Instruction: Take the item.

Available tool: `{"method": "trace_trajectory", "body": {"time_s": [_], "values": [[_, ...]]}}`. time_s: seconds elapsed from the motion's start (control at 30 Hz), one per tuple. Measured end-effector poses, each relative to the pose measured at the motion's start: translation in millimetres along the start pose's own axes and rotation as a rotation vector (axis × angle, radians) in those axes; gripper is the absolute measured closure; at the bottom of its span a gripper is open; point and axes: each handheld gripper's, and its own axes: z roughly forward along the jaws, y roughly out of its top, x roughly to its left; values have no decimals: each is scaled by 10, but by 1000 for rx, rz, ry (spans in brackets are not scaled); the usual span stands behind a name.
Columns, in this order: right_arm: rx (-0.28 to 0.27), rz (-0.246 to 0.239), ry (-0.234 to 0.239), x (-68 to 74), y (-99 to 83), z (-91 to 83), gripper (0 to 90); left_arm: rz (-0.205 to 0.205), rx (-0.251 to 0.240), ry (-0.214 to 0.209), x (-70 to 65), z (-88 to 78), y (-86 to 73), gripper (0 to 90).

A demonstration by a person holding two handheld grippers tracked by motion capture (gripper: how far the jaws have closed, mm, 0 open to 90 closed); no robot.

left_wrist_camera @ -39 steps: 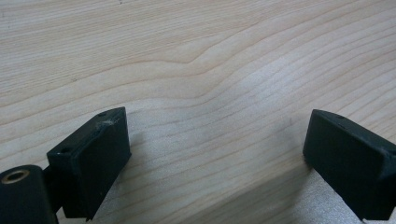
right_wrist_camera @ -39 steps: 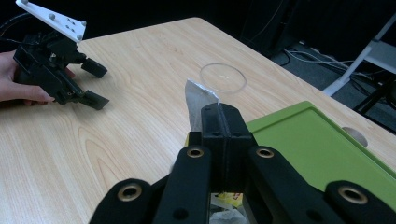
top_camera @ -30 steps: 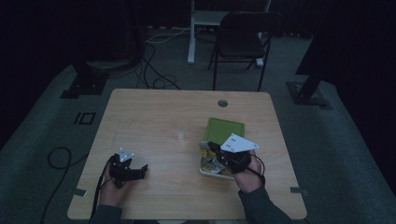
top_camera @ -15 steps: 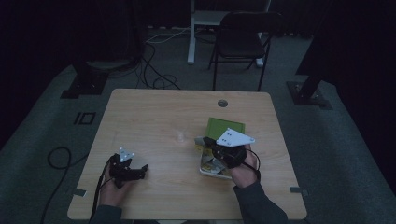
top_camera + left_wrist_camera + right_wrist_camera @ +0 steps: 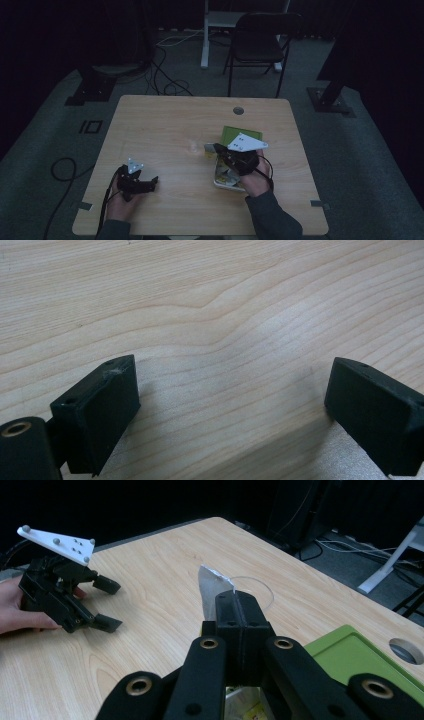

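My right gripper (image 5: 217, 148) (image 5: 235, 600) is shut on a small silvery foil piece (image 5: 210, 586) (image 5: 209, 149) and holds it above the table, left of a green tray (image 5: 243, 134) (image 5: 357, 652). Under the hand sits a white container (image 5: 224, 181) with yellow and silvery contents. A clear round ring-like thing (image 5: 192, 146) (image 5: 257, 587) lies on the wood just beyond the foil. My left gripper (image 5: 150, 182) (image 5: 230, 400) (image 5: 111, 604) rests low at the table's front left, open, with bare wood between its jaws.
The wooden table (image 5: 165, 125) has a round cable hole (image 5: 238, 110) (image 5: 406, 650) near its far edge. A black folding chair (image 5: 260, 42) and cables on the floor (image 5: 170, 87) lie beyond the table. A stand base (image 5: 330, 97) is at the right.
My right gripper has lifted and shifted a little left and away from the container, with the foil piece in its jaws. The left gripper has stayed put.
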Motion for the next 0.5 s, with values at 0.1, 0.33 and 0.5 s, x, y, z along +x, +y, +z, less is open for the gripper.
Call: {"method": "trace_trajectory", "body": {"time_s": [0.1,0.33,0.5], "values": [[-1,8,2,-16,5,33,900,0,2,-1,0,-1,1,80],[0,18,4,-37,28,111,900,1,2,-1,1,-1,1,80],[-2,21,2,-57,52,160,900,0,2,0,0,-2,1,80]]}}
